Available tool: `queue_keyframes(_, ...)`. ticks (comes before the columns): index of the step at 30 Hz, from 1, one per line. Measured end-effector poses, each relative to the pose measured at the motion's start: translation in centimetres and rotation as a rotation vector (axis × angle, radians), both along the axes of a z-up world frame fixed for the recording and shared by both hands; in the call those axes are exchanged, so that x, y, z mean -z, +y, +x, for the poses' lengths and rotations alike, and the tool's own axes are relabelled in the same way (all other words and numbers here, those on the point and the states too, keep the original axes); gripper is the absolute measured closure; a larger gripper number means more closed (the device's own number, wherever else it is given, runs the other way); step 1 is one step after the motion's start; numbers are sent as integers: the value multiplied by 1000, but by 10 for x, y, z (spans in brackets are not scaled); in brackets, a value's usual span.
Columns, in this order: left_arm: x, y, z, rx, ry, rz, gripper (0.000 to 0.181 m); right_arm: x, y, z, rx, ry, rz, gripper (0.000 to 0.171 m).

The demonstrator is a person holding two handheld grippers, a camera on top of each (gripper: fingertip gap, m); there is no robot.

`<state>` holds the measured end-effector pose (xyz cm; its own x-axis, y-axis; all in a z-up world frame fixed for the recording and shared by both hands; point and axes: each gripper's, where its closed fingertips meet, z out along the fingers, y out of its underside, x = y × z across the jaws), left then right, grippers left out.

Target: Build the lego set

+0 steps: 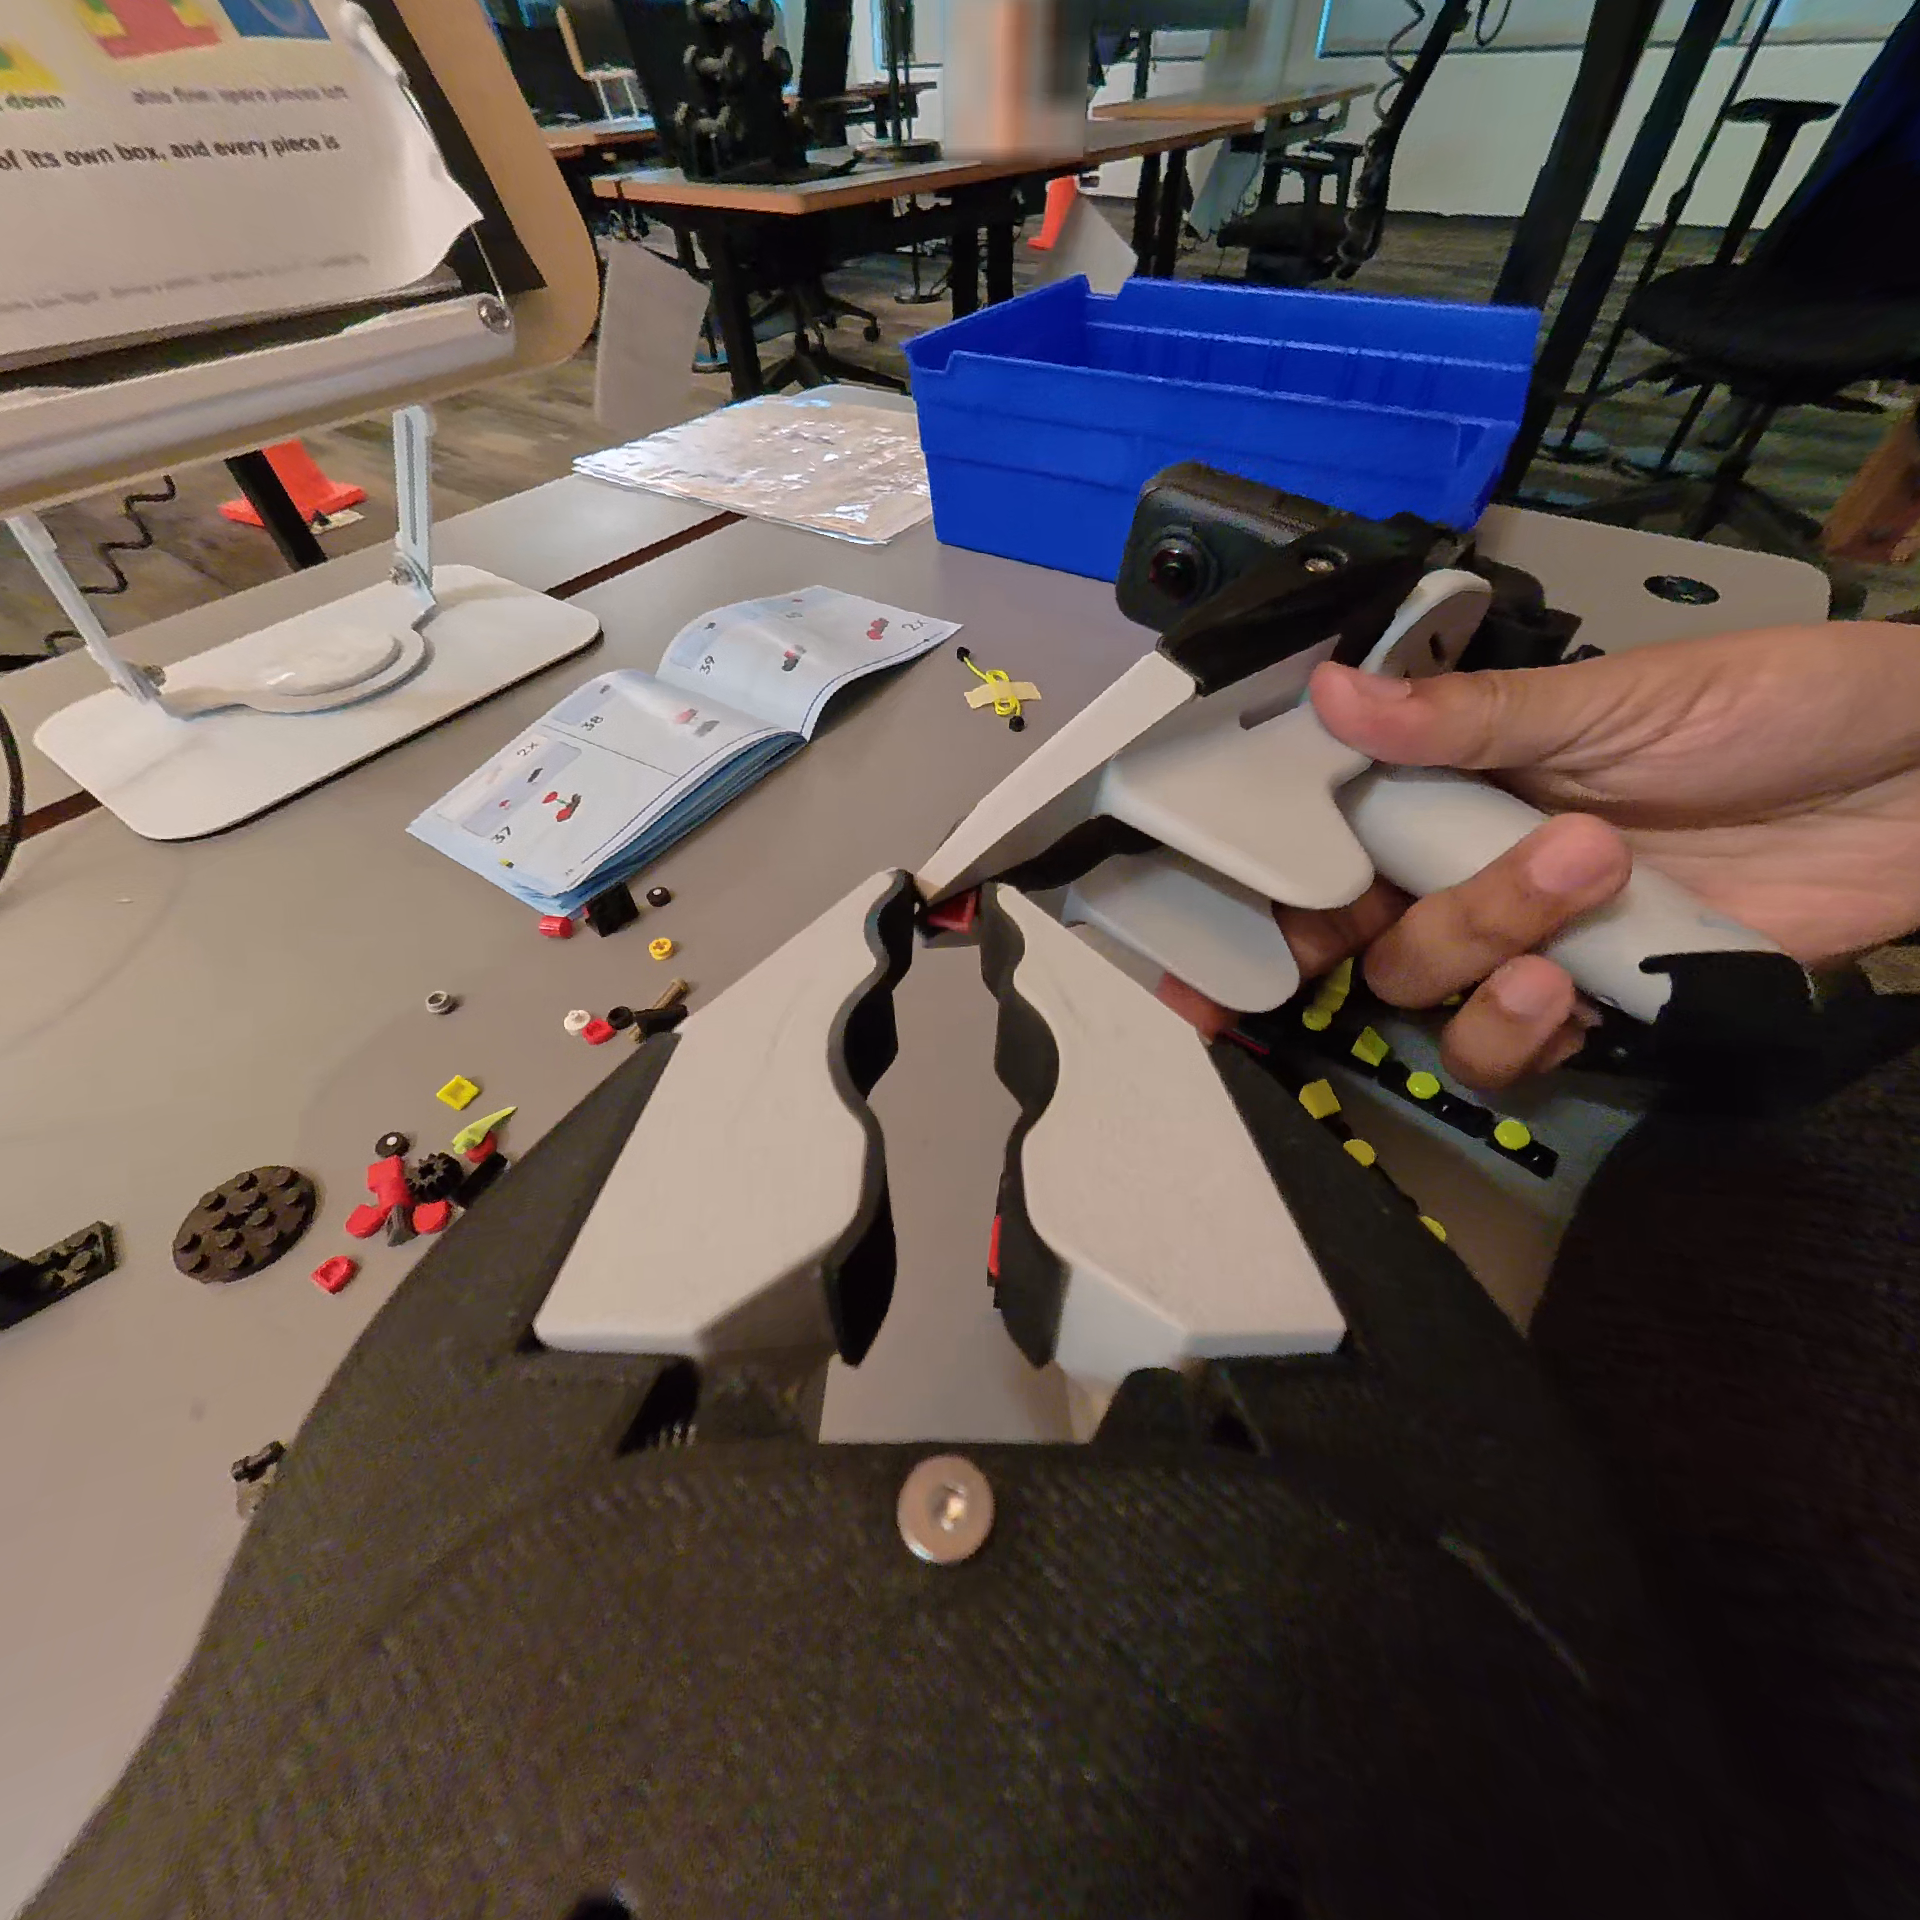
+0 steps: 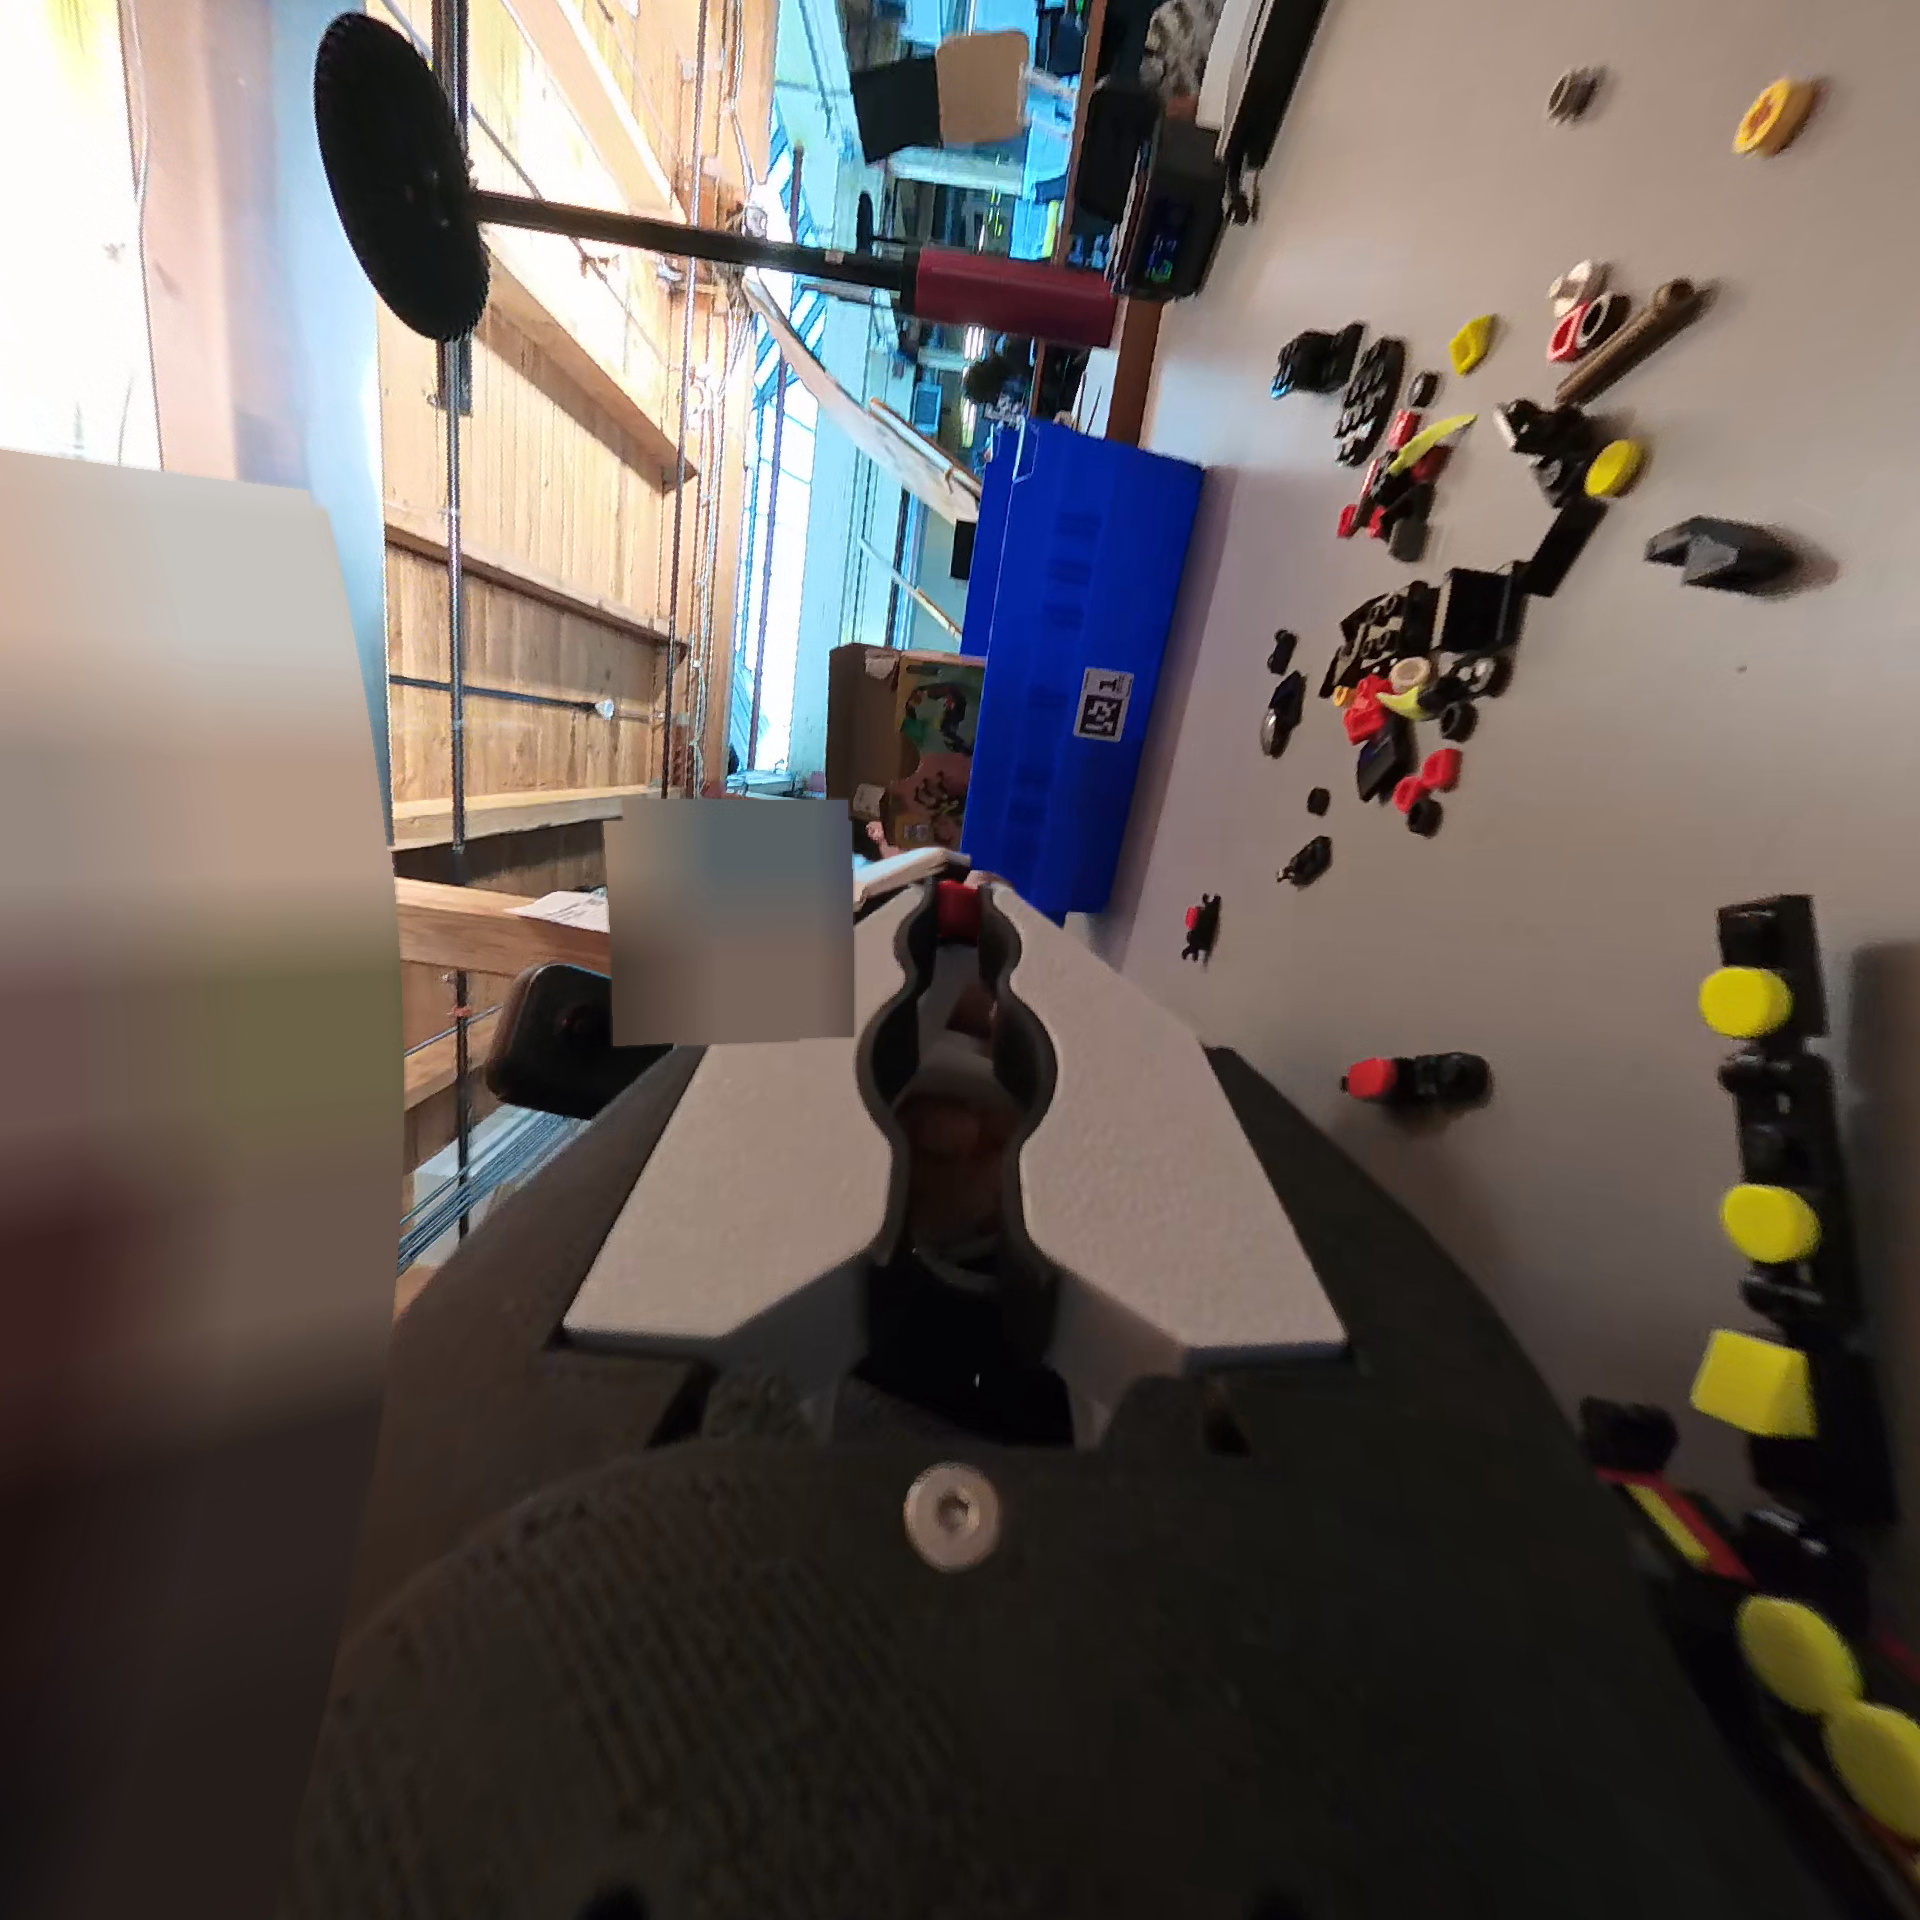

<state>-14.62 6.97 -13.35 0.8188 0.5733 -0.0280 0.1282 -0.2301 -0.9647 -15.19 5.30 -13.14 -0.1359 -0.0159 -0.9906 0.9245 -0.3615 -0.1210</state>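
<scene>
Grey table point(image 1: 312, 987) beneath, both my grippers meet beside the open booklet point(image 1: 675, 738): left gripper point(image 1: 940, 914) and right gripper point(image 2: 961, 904) pinch one red piece point(image 1: 951, 914); uneven pull could pop it loose.

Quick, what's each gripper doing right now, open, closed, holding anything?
Left gripper: closed on a small red piece at its tips.
Right gripper: closed on the same red piece.

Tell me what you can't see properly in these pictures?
- Red piece, left wrist view: mostly hidden between both grippers' fingertips; shape unclear.
- Black and yellow model, left wrist view: covered by the hand.
- Booklet, left wrist view: drawings too small.
- Right wrist view: left side blurred out.
</scene>
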Motion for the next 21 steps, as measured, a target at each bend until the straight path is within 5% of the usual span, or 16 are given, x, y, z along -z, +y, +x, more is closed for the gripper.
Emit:
queue_keyframes(9, 2, -1, 1, 8, 4, -18, 174, 3, 0, 1, -29, 16, 11, 166)
queue_keyframes(15, -2, 4, 19, 152, 81, -24, 175, -2, 3, 23, -336, 137, 71, 166)
queue_keyframes(21, -1, 12, 30, 216, 128, -57, 175, -2, 10, 36, -466, 297, 186, 166)
